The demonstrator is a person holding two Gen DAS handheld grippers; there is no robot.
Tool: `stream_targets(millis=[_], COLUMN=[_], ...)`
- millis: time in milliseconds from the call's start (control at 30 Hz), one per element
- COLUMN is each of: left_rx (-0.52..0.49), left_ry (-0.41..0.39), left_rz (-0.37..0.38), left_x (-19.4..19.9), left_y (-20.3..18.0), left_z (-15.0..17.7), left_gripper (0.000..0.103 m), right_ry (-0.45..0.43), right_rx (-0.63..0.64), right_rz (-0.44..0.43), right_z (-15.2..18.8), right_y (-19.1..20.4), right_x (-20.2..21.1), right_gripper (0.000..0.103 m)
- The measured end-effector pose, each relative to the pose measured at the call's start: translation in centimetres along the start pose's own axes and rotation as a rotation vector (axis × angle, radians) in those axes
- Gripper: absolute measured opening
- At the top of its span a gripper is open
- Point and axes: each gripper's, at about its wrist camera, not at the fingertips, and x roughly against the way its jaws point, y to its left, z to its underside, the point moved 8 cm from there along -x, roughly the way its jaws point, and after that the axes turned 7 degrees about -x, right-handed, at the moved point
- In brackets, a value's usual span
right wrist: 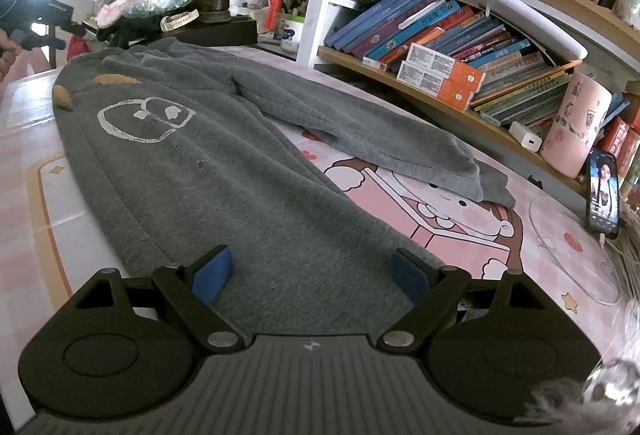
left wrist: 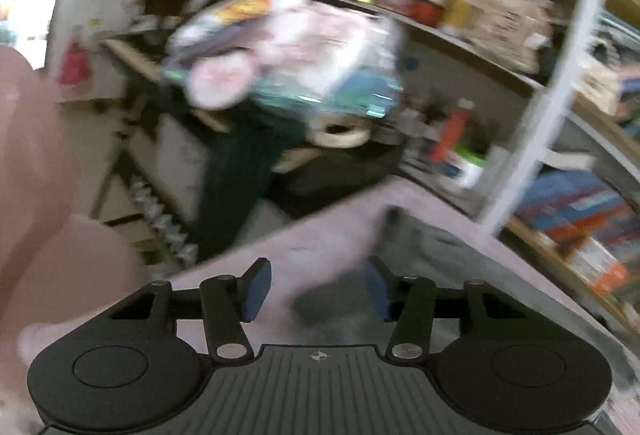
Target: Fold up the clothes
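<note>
Both hand-held grippers [left wrist: 316, 289] [right wrist: 310, 273] gape empty over grey sweatpants [right wrist: 224, 171], books [right wrist: 460, 39] beside.

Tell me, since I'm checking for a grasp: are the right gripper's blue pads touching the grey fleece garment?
Apart. The right wrist view shows the right gripper wide open, its pads spread above the grey fleece garment.
</note>
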Motion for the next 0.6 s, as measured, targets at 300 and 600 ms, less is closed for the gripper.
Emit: stream_targets(millis=[300, 600], left_rx=[-0.135, -0.136], left_ry=[0.102, 0.158], left_rz=[0.172, 0.175], left_x=[-2.6, -3.5], left_y=[-6.4, -5.7], left_z=[2.8, 4.6], left_gripper=[0.049, 0.054], right_ry=[-0.029, -0.035], right_rx=[0.044, -0.084], right_rz=[0.028, 0.108], right_z=[-0.1, -1.2], right_y=[0.5, -3.1], right_x=[0.4, 1.5], right_gripper=[0.083, 0.052])
